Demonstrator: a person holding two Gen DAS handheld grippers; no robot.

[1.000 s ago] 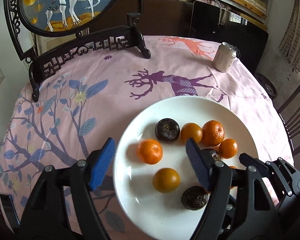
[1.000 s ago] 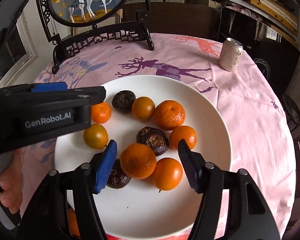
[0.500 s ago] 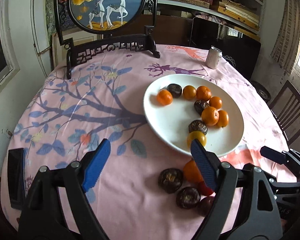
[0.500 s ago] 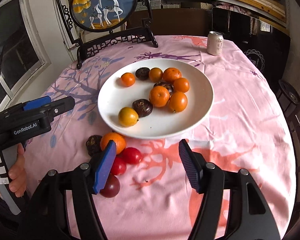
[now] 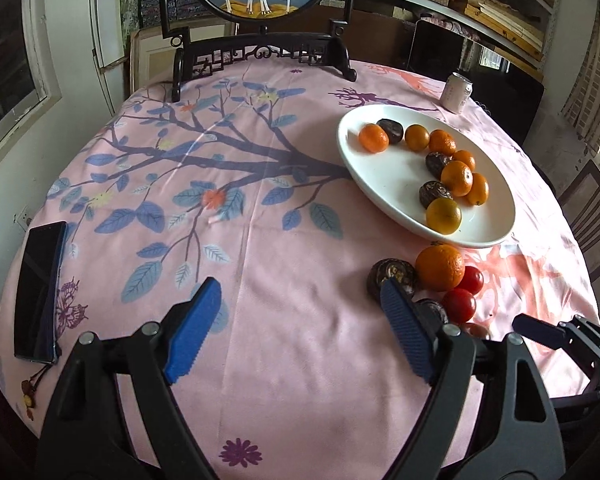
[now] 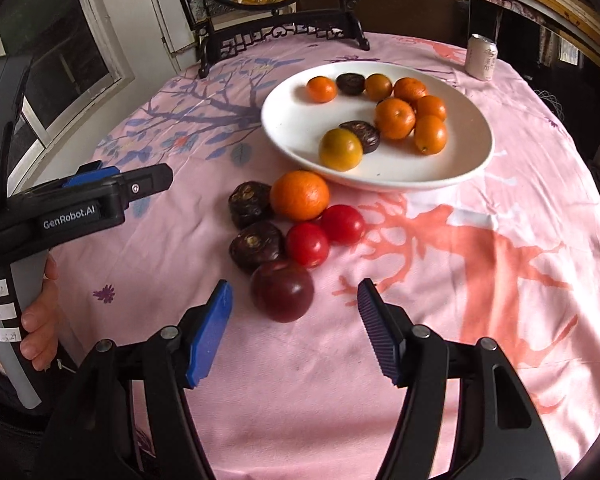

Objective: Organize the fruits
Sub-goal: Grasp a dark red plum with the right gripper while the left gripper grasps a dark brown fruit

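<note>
Right gripper (image 6: 294,330), jaws spread and empty, hovers just short of the dark plum (image 6: 282,290) on the table's near edge beside the white plate (image 6: 460,168); left gripper (image 5: 300,330) hangs likewise released; next, probably, straddle and pinch that plum.

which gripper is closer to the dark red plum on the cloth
Right. The right gripper is open right in front of the dark red plum, fingers either side. The left gripper hangs open off to the plum's left, over bare cloth.

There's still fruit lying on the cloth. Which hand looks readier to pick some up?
Probably the right. The right gripper is open with the dark plum just ahead, between its fingers. The left gripper is open too, but points at bare cloth, with the loose fruit off by its right finger.
</note>
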